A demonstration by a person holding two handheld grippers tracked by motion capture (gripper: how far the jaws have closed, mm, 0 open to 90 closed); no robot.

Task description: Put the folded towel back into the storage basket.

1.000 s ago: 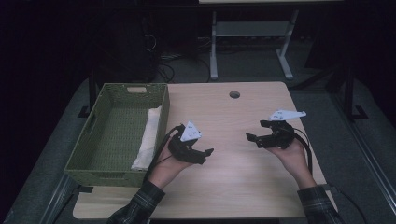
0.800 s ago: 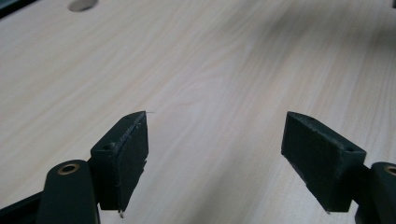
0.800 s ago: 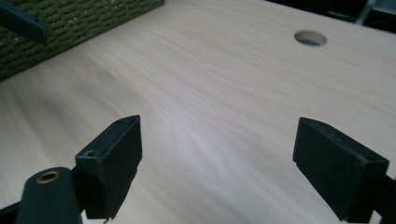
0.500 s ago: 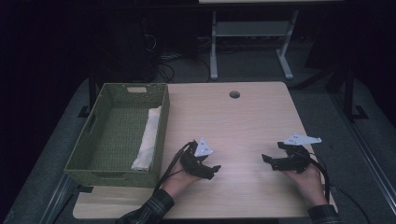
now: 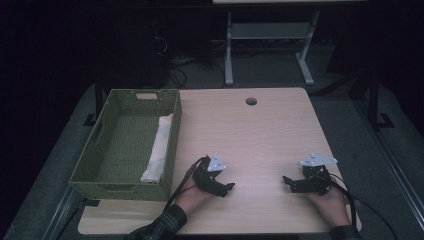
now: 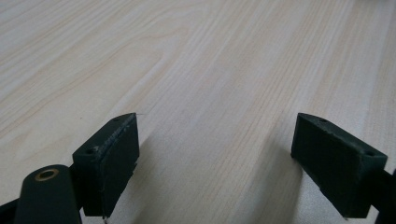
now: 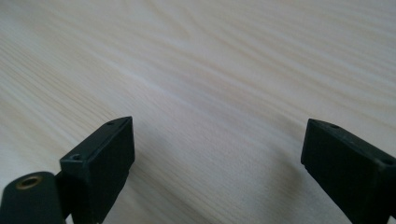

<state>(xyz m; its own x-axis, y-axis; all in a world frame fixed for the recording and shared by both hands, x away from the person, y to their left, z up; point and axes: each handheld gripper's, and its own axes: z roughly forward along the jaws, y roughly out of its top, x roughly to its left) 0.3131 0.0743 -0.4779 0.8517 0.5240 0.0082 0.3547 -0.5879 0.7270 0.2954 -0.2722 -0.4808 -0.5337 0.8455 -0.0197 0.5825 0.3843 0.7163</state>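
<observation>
My left gripper [image 5: 229, 188] rests low on the wooden table [image 5: 260, 130], near its front edge and just right of the basket, pointing right. In the left gripper view it [image 6: 217, 126] is open, with bare wood between the two black pads. My right gripper [image 5: 287, 180] lies near the front right of the table and points left toward the other one. In the right gripper view it [image 7: 219, 125] is also open, with nothing between its pads. Both pairs of jaws have just been opening.
A green woven basket [image 5: 120, 190] stands on the left side of the table with a rolled white cloth [image 5: 159, 150] along its right wall. A round cable hole [image 5: 251, 101] sits near the far edge. A metal stand [image 5: 267, 35] is on the floor beyond.
Both hands have drawn back toward the table's front edge and come down close to the tabletop. The right one has also shifted to the right.
</observation>
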